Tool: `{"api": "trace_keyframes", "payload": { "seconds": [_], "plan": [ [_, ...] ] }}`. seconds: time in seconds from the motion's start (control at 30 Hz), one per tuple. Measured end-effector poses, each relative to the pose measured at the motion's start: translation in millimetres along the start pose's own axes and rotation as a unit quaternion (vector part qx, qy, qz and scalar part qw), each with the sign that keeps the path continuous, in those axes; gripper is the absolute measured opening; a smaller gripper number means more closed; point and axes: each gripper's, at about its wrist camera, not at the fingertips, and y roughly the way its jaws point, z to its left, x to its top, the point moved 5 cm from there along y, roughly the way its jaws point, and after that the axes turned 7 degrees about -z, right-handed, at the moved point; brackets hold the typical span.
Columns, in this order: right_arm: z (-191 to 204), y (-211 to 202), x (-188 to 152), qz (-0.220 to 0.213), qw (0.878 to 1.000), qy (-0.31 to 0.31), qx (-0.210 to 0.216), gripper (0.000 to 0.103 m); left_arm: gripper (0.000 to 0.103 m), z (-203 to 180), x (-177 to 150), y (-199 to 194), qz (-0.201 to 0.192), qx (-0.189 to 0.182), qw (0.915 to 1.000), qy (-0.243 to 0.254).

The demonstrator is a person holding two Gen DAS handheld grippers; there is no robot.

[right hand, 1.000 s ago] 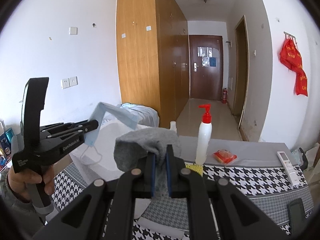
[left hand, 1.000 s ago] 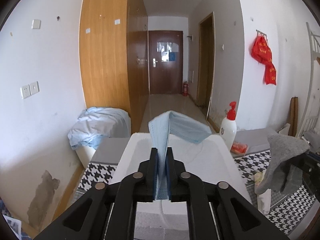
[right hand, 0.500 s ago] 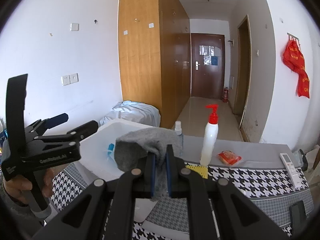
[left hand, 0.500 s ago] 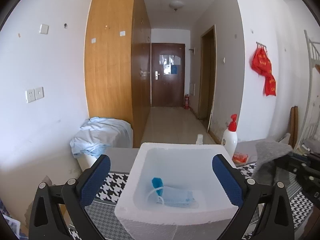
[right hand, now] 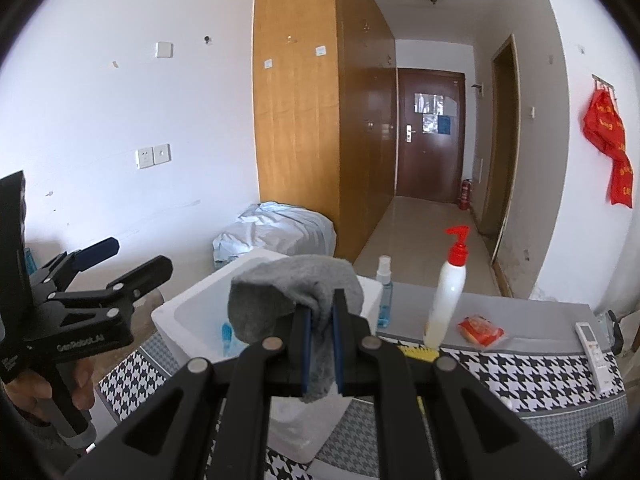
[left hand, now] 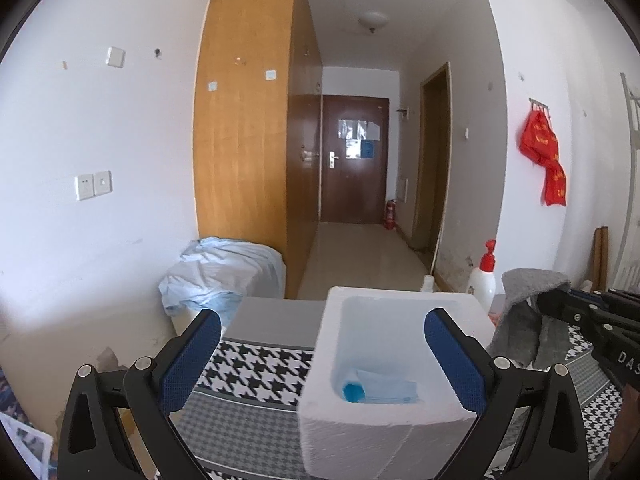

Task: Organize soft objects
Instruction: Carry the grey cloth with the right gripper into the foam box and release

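A white foam box (left hand: 400,428) stands on the houndstooth table cloth. A blue face mask (left hand: 384,391) lies on its floor. My left gripper (left hand: 324,356) is open and empty, held above the box's left part. My right gripper (right hand: 319,316) is shut on a grey cloth (right hand: 288,292) and holds it over the near right edge of the box (right hand: 176,316). The cloth also shows at the right of the left wrist view (left hand: 528,316). The left gripper shows at the left of the right wrist view (right hand: 116,256).
A white pump bottle with a red top (right hand: 446,296), a small blue spray bottle (right hand: 385,292), a red packet (right hand: 480,330) and a white remote (right hand: 591,346) stand on the table right of the box. A yellow brush (right hand: 418,354) lies near the gripper. A bundle of pale blue bedding (left hand: 220,272) lies beyond the table.
My left gripper opened and let the blue mask drop into the foam box, then drew back to the left. My right gripper carried the grey cloth closer over the box.
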Motion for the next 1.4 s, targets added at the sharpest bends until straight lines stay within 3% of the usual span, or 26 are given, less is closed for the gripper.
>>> {"api": "trace_keyframes", "payload": {
  "seconds": [0.77,0.8,0.97,1.07,1.3,1.4],
  "plan": [
    [33.4,47.4,-4.6,0.059,0.997,-0.02,0.034,0.013,0.102,28.7,-9.6,-19.4,-0.007,0.029,0.9995,0.002],
    [34.9,49.4,-6.5,0.064,0.997,-0.024,0.035,0.015,0.102,29.2,-9.6,-19.1,-0.006,0.029,0.9996,0.001],
    [38.3,51.3,-12.6,0.077,0.996,-0.037,0.038,0.05,0.102,32.5,-12.9,-18.6,-0.002,0.031,0.9995,-0.004],
    [38.4,46.2,-12.9,0.075,0.996,-0.038,0.038,0.056,0.102,33.1,-13.2,-18.9,-0.001,0.033,0.9994,-0.005],
    [35.0,30.9,-8.0,0.057,0.997,-0.028,0.036,0.058,0.102,29.4,-12.7,-22.1,-0.002,0.026,0.9996,-0.006],
    [31.9,22.5,-6.3,0.046,0.998,-0.021,0.036,0.069,0.102,27.1,-13.5,-24.7,-0.001,0.02,0.9997,-0.012]
  ]
}}
